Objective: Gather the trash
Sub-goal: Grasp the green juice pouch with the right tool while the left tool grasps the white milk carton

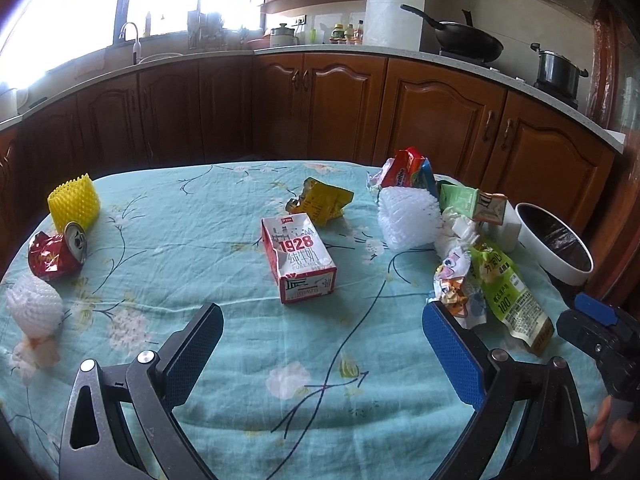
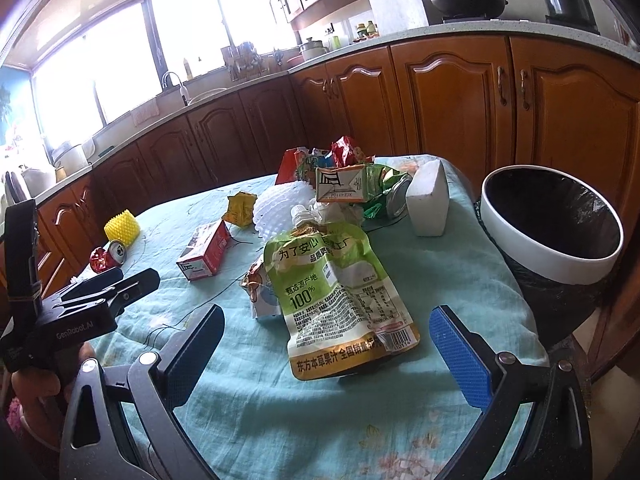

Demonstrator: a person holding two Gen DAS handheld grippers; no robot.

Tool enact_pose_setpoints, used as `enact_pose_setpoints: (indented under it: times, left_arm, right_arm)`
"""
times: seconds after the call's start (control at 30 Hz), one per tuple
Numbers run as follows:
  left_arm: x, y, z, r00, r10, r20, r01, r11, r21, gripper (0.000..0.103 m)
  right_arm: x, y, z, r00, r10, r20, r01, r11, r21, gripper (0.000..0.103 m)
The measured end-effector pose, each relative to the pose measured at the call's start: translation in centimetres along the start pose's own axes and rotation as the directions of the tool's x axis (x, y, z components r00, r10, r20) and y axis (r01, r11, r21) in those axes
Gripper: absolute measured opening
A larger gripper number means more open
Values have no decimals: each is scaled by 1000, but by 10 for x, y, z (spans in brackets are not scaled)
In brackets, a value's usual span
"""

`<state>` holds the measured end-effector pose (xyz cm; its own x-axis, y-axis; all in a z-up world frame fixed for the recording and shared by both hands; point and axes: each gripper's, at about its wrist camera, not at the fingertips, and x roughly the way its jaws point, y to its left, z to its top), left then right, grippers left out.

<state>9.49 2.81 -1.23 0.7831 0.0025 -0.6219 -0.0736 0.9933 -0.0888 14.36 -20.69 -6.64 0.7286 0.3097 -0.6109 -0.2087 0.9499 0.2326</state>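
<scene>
Trash lies scattered on the teal flowered tablecloth (image 1: 240, 360). A red-and-white milk carton (image 1: 298, 262) lies just ahead of my open, empty left gripper (image 1: 322, 328). A yellow wrapper (image 1: 322, 200) sits behind the carton. At the left are a crushed red can (image 1: 58, 252), yellow foam netting (image 1: 74, 202) and white foam netting (image 1: 34, 308). My right gripper (image 2: 326, 326) is open, with the green juice pouch (image 2: 340, 292) lying between its fingers on the cloth. A white bin with a black liner (image 2: 552, 224) stands off the table's right edge.
Behind the pouch there is a pile: white foam netting (image 2: 280, 208), a green carton (image 2: 344, 186), a white carton (image 2: 428, 204), a crushed can (image 2: 394, 200) and wrappers. Wooden kitchen cabinets (image 1: 340, 100) run behind the table. A hand (image 2: 36, 384) holds the left gripper.
</scene>
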Motion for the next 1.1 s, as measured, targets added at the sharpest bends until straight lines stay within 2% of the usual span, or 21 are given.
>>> enact_pose_setpoints:
  times: [0.33, 0.57, 0.6, 0.67, 0.77, 0.87, 0.97, 1.1]
  left_arm:
    - [62, -2, 36, 996, 57, -74, -57, 998, 4, 100]
    - [102, 2, 49, 989, 60, -132, -60, 998, 0, 100]
    - [106, 3, 50, 989, 59, -139, -60, 998, -2, 100]
    - [115, 5, 53, 987, 60, -149, -61, 998, -8, 100]
    - [123, 8, 54, 985, 56, -161, -59, 998, -11, 94]
    - [129, 8, 52, 983, 40, -177, -43, 999, -11, 76]
    - [132, 6, 48, 981, 31, -190, -31, 1000, 1, 55]
    - [122, 5, 43, 983, 5, -184, -5, 1000, 3, 52]
  right_arm:
    - [35, -19, 16, 995, 44, -86, -43, 999, 12, 102]
    - [68, -31, 21, 974, 104, -200, -100, 995, 30, 100]
    - [72, -33, 21, 970, 115, -212, -109, 993, 38, 97]
    - [76, -36, 22, 964, 132, -229, -123, 991, 51, 83]
    - [77, -38, 21, 960, 154, -233, -143, 988, 64, 69]
    - [72, -40, 19, 961, 172, -218, -159, 984, 76, 53]
    - [65, -41, 17, 961, 186, -206, -171, 981, 86, 45]
    - [54, -34, 13, 966, 174, -190, -165, 984, 64, 39]
